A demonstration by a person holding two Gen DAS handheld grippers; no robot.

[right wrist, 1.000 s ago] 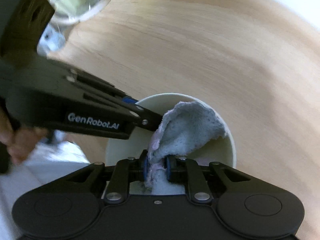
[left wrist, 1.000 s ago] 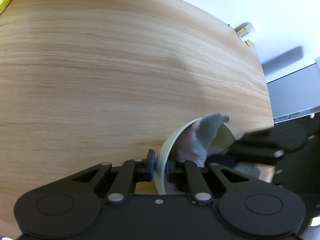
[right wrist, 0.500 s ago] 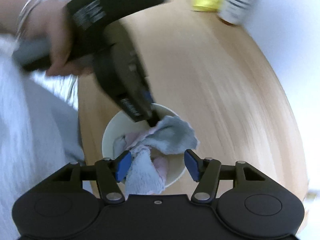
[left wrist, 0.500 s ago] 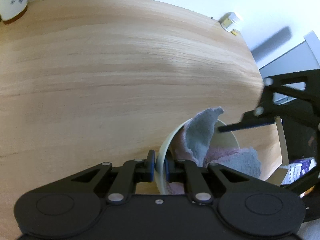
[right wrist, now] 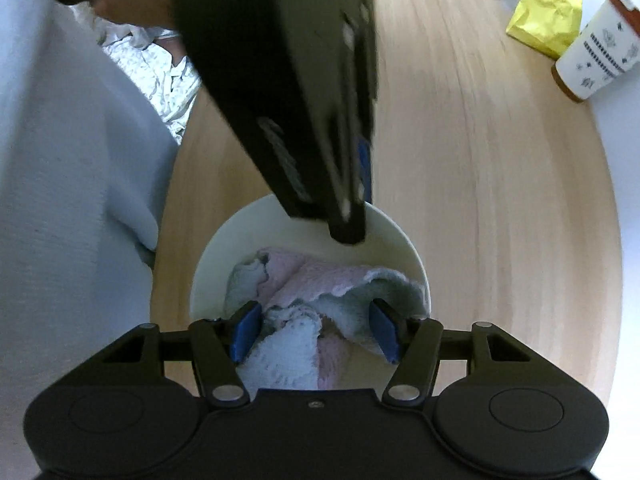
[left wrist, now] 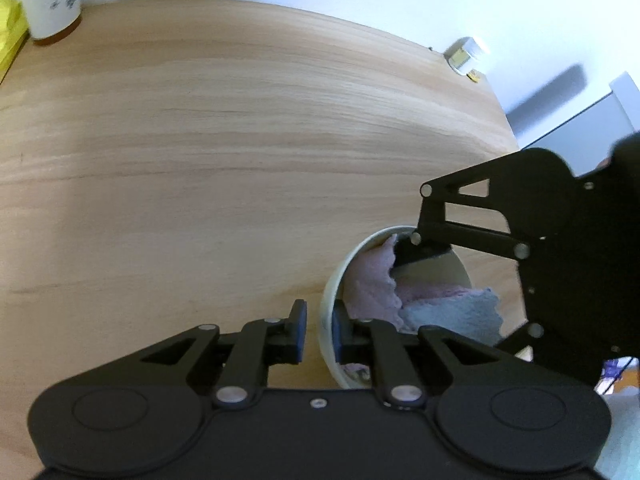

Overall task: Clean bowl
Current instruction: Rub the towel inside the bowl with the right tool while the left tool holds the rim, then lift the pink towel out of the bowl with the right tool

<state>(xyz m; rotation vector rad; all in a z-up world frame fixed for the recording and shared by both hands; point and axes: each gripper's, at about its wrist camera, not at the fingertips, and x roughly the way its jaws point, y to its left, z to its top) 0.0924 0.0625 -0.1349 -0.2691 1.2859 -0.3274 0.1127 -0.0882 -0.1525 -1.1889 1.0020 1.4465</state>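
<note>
Wiping the inside of the cream bowl [right wrist: 404, 240] is judged to be the step in hand, and it is best done with the bowl kept pinned while the cloth is re-gripped. The bowl sits on the wooden table [left wrist: 200, 140] near its right edge, close to the person's body. A pink and grey cloth [right wrist: 320, 280] lies crumpled inside, covering the floor of the bowl and its near wall. The bowl's wall is clamped by the narrowly set left gripper [left wrist: 320, 332], one pad outside and one inside. The right gripper [right wrist: 314, 330] is held above the cloth with its jaws spread wide; the cloth lies between the blue pads [right wrist: 245, 330], but no firm pinch is seen. A fuller fold should be gathered before closing, then swept round the wall. A paper cup [right wrist: 596, 60] and a yellow packet [right wrist: 548, 20] stand well apart at the far side
</note>
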